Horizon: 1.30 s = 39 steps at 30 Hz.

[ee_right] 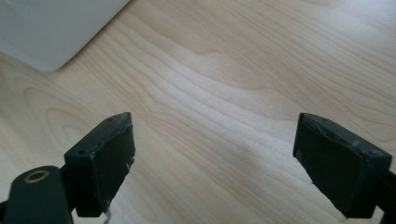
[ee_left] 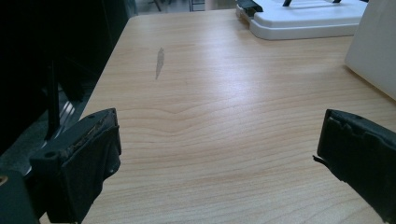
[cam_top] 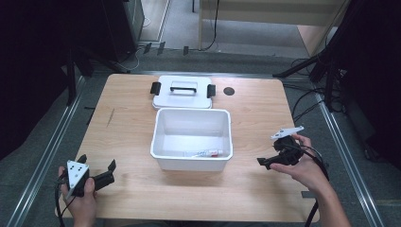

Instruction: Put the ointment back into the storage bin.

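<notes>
Toothpaste tube (cam_top: 204, 153) already lies in the white bin (cam_top: 191, 161) between my 2 tongs; my left gripper (cam_top: 100, 176) and right gripper (cam_top: 268, 161) both gape empty, and the lid (cam_top: 182, 92) beyond the bin looks left to fit

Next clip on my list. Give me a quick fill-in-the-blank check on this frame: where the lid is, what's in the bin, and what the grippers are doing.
1. The white lid lies on the table just ____ the open white bin.
2. Inside the bin lies a ____.
3. The left gripper and right gripper both have their fingers ____, holding nothing.

Missing words: behind; tube; open
</notes>
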Motion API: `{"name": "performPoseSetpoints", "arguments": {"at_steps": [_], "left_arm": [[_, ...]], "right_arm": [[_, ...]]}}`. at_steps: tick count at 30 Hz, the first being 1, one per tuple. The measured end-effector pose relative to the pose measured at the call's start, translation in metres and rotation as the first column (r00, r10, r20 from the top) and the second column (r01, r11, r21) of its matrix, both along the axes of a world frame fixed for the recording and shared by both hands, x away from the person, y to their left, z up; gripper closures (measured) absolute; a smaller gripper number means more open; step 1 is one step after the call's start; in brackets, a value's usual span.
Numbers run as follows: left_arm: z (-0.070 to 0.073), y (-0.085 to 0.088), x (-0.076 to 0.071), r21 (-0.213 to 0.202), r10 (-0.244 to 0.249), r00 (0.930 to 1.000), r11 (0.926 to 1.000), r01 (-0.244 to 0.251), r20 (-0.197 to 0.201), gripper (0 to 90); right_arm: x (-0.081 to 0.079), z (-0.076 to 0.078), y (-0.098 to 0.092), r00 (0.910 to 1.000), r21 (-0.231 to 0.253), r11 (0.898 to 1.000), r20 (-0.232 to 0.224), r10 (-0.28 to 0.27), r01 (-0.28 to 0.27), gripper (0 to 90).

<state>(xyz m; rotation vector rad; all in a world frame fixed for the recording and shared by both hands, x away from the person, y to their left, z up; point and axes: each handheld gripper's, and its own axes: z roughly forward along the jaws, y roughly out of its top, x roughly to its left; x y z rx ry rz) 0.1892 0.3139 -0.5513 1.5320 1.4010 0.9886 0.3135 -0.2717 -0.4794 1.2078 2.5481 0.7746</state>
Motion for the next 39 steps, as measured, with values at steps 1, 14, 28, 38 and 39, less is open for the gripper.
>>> {"name": "performPoseSetpoints", "arguments": {"at_steps": [1, 14, 28, 38, 39], "left_arm": [[0.000, 0.000, 0.000, 0.000, 0.001, 1.0000, 1.0000, -0.001, 0.001, 0.4], [0.000, 0.000, 0.000, 0.000, 0.002, 1.0000, 1.0000, -0.002, 0.003, 0.4], [0.000, -0.001, 0.000, 0.008, 0.002, 1.0000, 1.0000, -0.002, 0.002, 0.4], [0.000, 0.000, 0.000, 0.002, 0.001, 1.0000, 1.0000, -0.001, 0.000, 0.4], [0.000, 0.000, 0.000, 0.001, 0.001, 1.0000, 1.0000, -0.001, -0.001, 0.4]], "right_arm": [[-0.002, -0.002, -0.002, 0.9997, 0.008, 1.000, 0.019, -0.015, 0.015, 7.3], [-0.031, -0.034, -0.035, 0.9551, 0.180, 0.960, 0.167, -0.245, 0.215, 0.0], [-0.066, -0.062, -0.069, 0.9072, 0.280, 0.918, 0.236, -0.348, 0.280, 0.0], [-0.082, -0.067, -0.087, 0.8700, 0.346, 0.879, 0.251, -0.425, 0.329, 0.7], [-0.084, -0.067, -0.088, 0.8654, 0.354, 0.875, 0.256, -0.431, 0.331, 1.5]]}}
